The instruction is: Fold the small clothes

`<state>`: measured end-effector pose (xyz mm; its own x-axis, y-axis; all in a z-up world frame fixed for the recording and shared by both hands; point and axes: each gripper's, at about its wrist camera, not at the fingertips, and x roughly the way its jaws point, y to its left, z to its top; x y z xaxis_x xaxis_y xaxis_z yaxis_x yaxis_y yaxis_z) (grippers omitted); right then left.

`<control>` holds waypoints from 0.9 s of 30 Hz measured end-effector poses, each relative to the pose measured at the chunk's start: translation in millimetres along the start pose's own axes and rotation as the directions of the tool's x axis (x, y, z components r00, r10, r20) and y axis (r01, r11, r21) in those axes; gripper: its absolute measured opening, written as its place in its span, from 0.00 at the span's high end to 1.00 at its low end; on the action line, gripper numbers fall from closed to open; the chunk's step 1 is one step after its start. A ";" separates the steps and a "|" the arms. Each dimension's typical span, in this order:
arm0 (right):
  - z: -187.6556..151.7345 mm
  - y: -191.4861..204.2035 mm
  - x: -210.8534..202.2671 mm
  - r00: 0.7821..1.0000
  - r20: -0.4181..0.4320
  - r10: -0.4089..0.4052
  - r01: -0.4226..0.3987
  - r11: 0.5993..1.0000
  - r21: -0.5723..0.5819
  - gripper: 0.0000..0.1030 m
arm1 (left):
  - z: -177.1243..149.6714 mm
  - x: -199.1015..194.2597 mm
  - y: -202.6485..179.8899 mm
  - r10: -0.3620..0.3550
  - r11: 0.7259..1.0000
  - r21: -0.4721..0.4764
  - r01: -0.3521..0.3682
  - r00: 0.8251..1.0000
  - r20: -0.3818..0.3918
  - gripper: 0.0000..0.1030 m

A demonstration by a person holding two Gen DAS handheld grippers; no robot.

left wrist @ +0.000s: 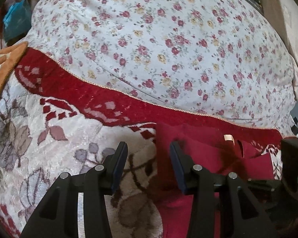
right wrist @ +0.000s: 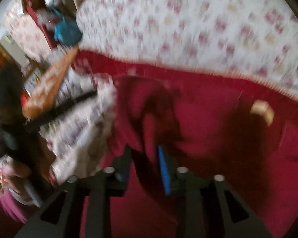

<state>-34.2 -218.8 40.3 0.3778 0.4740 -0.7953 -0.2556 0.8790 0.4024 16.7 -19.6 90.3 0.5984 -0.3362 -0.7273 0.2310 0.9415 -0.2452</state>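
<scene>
We look first at the left gripper [left wrist: 149, 148]: it hangs low over the rug [left wrist: 59, 148], fingers pointing forward and down, jaws spread wide with nothing between them. Its right finger [left wrist: 177, 158] sits over the left edge of the red garment [left wrist: 208, 154]; its left finger is over bare rug.

The red garment lies flat on the rug, near and to the right in the left wrist view, with a pale tag [left wrist: 228, 137] toward its far edge.

In the right wrist view, heavily blurred, we see the right gripper [right wrist: 145, 152] angled down into the garment [right wrist: 218, 119], jaws narrow with a raised fold of red cloth between the fingers; we cannot tell if the pads actually pinch it.

Farther back, the rug's red border [left wrist: 79, 83] meets a floral sheet [left wrist: 159, 39] covering a mattress. At far left, an orange cloth [left wrist: 2, 69].
</scene>
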 end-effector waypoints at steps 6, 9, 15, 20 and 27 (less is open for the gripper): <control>-38.1 -27.9 -67.6 0.994 0.091 -0.063 0.060 0.998 0.032 0.41 | -6.6 2.0 -21.3 -0.033 0.997 0.074 0.035 0.999 -0.016 0.79; -56.9 -74.5 -130.4 0.959 0.203 -0.200 0.169 0.973 0.159 0.24 | -10.6 4.3 -32.7 -0.045 0.993 0.103 0.048 0.999 -0.027 0.79; -89.4 -188.1 -168.6 0.907 0.166 -0.388 0.257 0.819 0.512 0.21 | -18.3 17.9 -45.9 -0.012 0.989 0.147 0.021 0.998 -0.058 0.79; -88.0 -204.6 -128.3 0.944 0.142 -0.298 0.182 0.829 0.529 0.26 | -18.4 24.5 -45.2 0.005 0.989 0.146 0.005 0.998 -0.068 0.79; -71.7 -194.1 -144.2 0.868 0.168 -0.467 0.362 0.827 0.431 0.87 | -18.4 26.8 -48.0 0.000 0.988 0.153 0.010 0.998 -0.067 0.79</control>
<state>-103.0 -461.5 44.4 0.5973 0.0091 -0.8020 0.3087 0.9203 0.2404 7.5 -73.4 70.7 0.5457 -0.3339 -0.7686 0.3514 0.9238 -0.1518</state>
